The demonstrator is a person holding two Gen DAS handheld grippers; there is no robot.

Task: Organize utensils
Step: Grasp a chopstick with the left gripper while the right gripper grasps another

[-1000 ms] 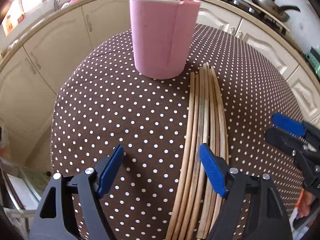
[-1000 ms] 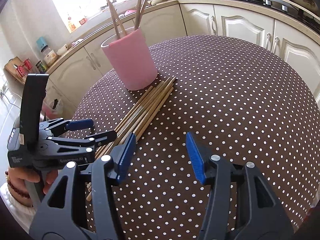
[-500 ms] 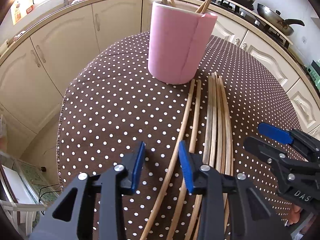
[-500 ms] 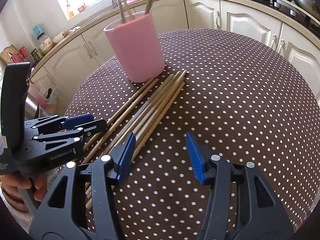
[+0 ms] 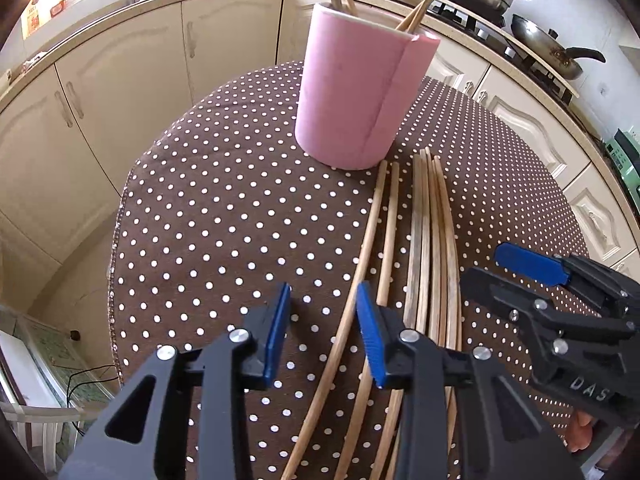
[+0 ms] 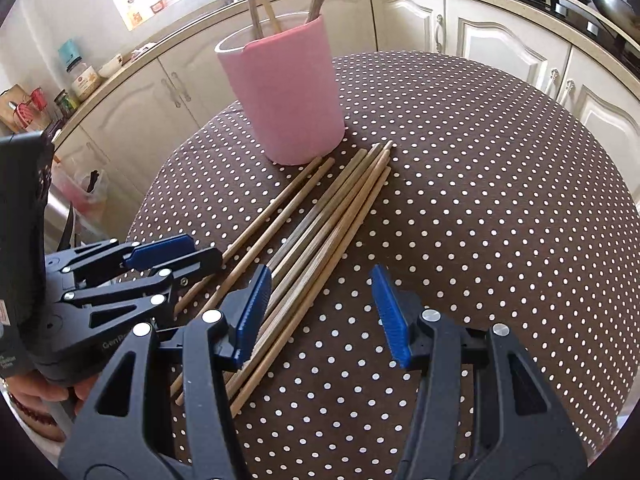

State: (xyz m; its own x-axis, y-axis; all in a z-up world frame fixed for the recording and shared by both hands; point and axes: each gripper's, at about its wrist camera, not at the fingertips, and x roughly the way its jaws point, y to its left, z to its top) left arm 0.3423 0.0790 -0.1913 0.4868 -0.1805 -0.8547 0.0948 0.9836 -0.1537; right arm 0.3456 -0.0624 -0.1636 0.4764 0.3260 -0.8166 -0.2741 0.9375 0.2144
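A pink holder (image 5: 352, 100) (image 6: 288, 100) stands on the dotted table with several chopsticks upright in it. Several more wooden chopsticks (image 5: 424, 220) (image 6: 340, 200) lie in front of it: two lie slightly apart on the left, the others in a tight bundle. My left gripper (image 5: 324, 332) (image 6: 200, 250) hovers over the near ends with its jaws narrowly open. The leftmost stick runs through the gap close to the right pad, and neither pad presses on it. My right gripper (image 6: 320, 312) (image 5: 496, 268) is open, its left pad above the bundle and nothing between the fingers.
The round table wears a brown cloth with white dots (image 6: 480, 200); its edge (image 5: 120, 216) drops off to the left. Cream kitchen cabinets (image 5: 120, 80) curve behind it, with a stove and pans (image 5: 552, 56) at the back right. A hand (image 6: 48, 392) holds the left gripper.
The left jaws have narrowed from wide apart to a small gap. Two chopsticks now lie apart from the bundle. The right gripper has shifted so that its left pad is over the bundle.
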